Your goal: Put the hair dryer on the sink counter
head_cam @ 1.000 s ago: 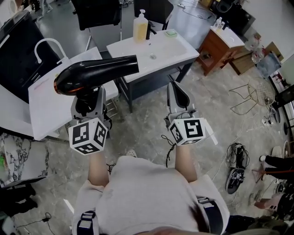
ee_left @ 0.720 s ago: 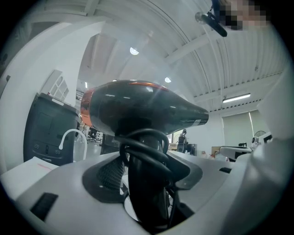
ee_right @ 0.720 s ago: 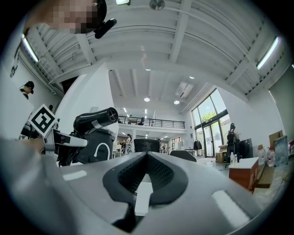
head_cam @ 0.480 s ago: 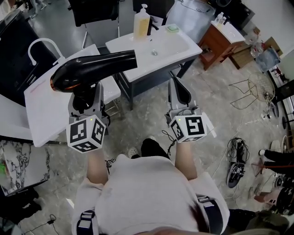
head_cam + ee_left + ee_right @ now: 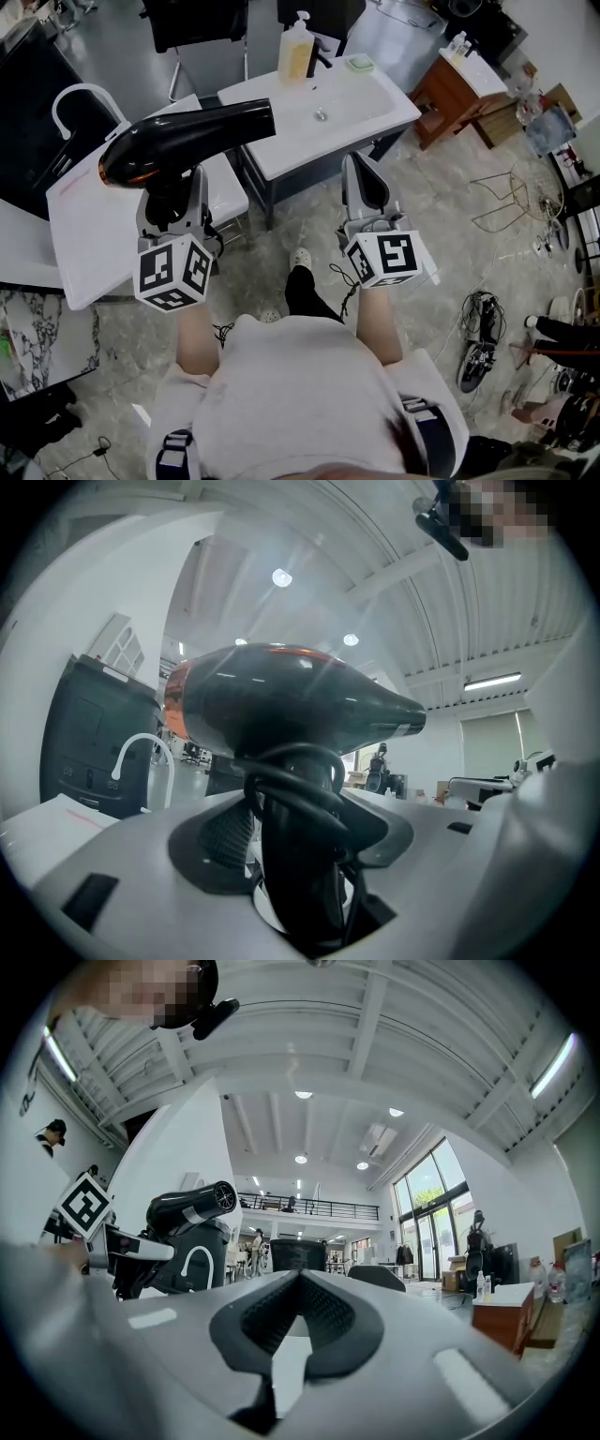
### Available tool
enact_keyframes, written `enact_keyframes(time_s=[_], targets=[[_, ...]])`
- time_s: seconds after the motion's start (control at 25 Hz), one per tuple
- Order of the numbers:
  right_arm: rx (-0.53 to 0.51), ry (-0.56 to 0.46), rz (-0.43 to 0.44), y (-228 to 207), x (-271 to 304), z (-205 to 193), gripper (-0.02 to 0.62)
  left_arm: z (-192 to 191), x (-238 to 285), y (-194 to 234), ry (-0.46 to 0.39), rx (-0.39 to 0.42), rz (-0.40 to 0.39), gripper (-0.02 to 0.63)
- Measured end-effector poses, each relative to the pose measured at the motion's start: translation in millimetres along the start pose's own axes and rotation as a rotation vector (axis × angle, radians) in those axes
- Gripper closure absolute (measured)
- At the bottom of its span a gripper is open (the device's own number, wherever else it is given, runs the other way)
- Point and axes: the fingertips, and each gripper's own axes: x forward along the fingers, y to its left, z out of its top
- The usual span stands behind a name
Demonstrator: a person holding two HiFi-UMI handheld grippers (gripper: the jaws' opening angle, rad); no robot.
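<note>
**Hair dryer in hand, counter not yet reached**

Seen from the head view, the left gripper [image 5: 174, 199] pinches the handle of the black hair dryer [image 5: 187, 141]. It holds the dryer upright in the air, nozzle pointing right, above the edge of a white counter [image 5: 103, 216] with a curved tap [image 5: 82, 87]. The sink counter [image 5: 281, 141], soap bottle [image 5: 297, 52] at its back, lies just ahead. The upright grip likely keeps the heavy barrel balanced. The right gripper [image 5: 362, 180] hangs over the floor, apparently spare.

In the left gripper view, the jaws clamp the handle, with the cord [image 5: 281, 785] looped round it. The barrel is glossy, with an orange band at the rear.

In the right gripper view, the pads are pressed together on nothing, and the dryer sits off to the left.
</note>
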Motion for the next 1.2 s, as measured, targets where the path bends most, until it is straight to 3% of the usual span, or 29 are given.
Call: enact_keyframes(time_s=[0.8, 1.2], targets=[[0.045, -0.022, 0.144, -101.0, 155.7, -20.3, 0.584, 3.5, 154.0, -18.5, 0.004, -0.006, 0.12, 0.337], [0.067, -0.003, 0.205, -148.0, 218.9, -47.3, 0.584, -27.1, 225.9, -26.5, 0.058, -0.063, 0.17, 0.337]])
